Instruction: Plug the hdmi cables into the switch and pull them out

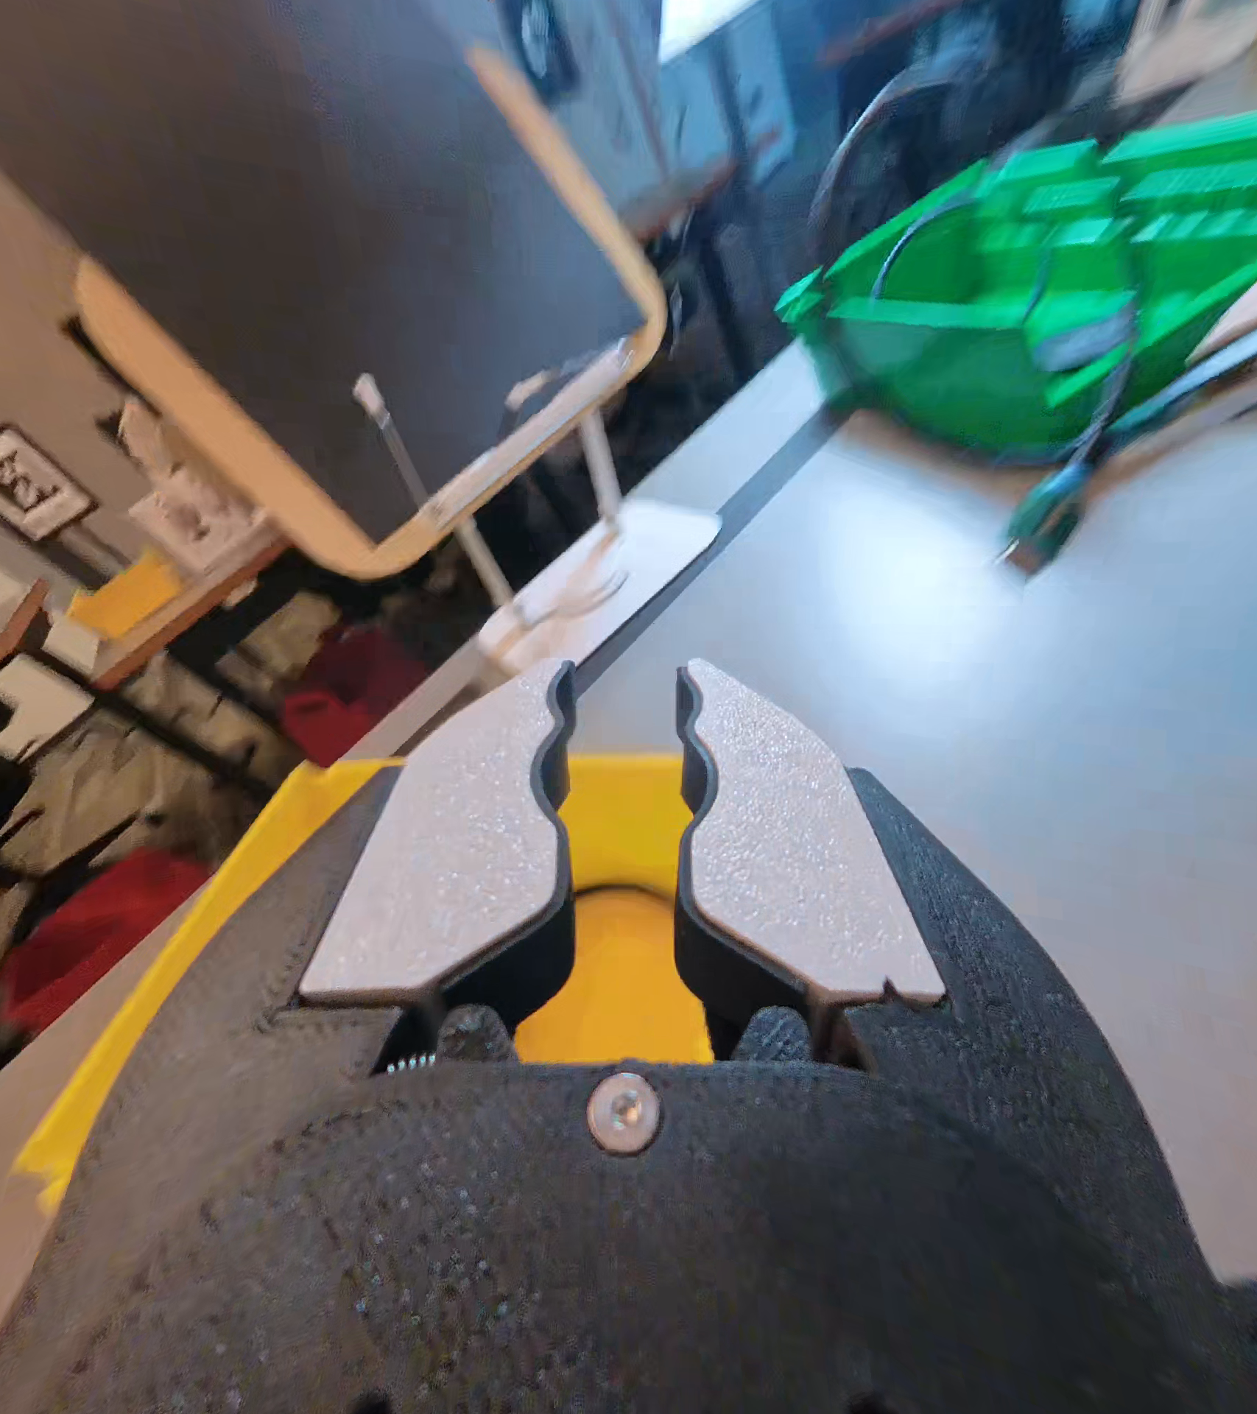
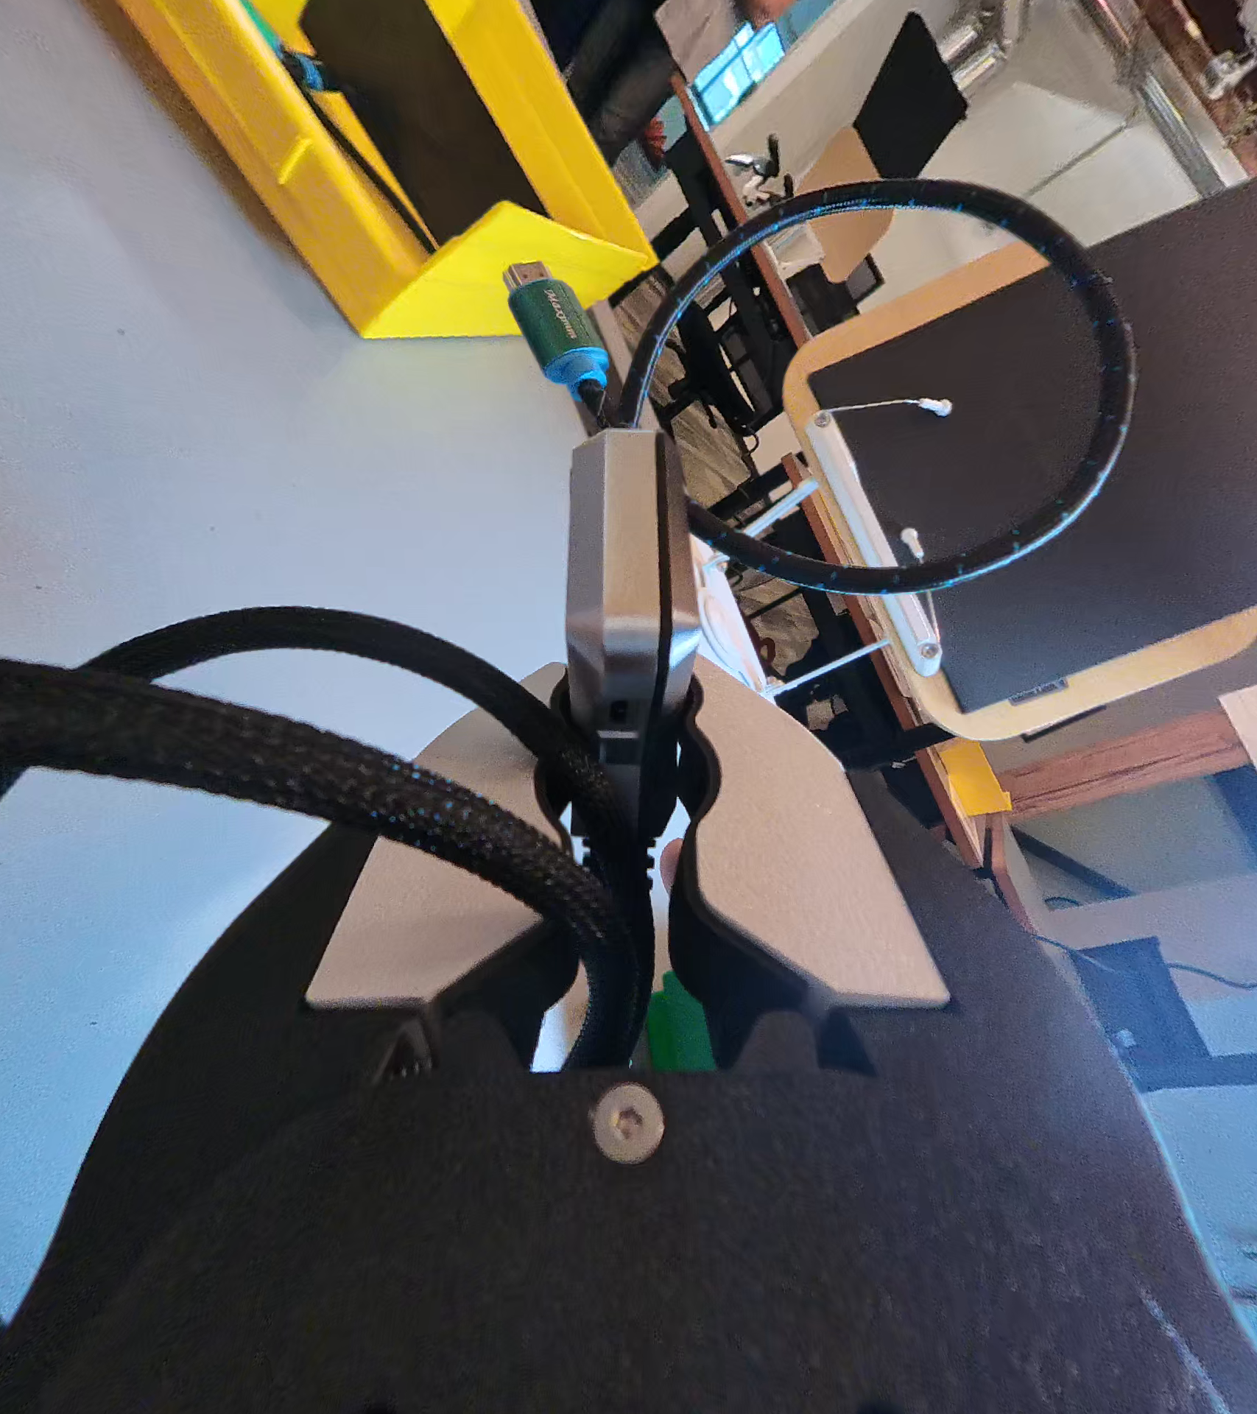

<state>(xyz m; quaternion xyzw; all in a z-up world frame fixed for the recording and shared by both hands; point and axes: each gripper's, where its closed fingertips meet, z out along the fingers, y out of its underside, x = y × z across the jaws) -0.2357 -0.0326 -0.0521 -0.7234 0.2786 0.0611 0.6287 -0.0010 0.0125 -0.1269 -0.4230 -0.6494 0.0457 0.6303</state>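
- Left wrist view: the left gripper (image 1: 625,689) has its jaws a little apart and holds nothing. It sits over a yellow bin (image 1: 621,796) at the edge of the grey table (image 1: 992,842).
- A loose green plug (image 1: 1046,520) lies far off by the green bin (image 1: 992,321). The picture is blurry, so a quick grab could miss it.
- Right wrist view: the right gripper (image 2: 629,711) has its jaws squeezed on the grey switch (image 2: 625,566), which sticks up past the tips.
- It is held only at its bottom end. A hard push could tip it or make it slip.
- Thick black cables (image 2: 304,765) loop close by and could snag.
- Another green plug (image 2: 556,321) lies beside the yellow box (image 2: 518,283), not plugged in.
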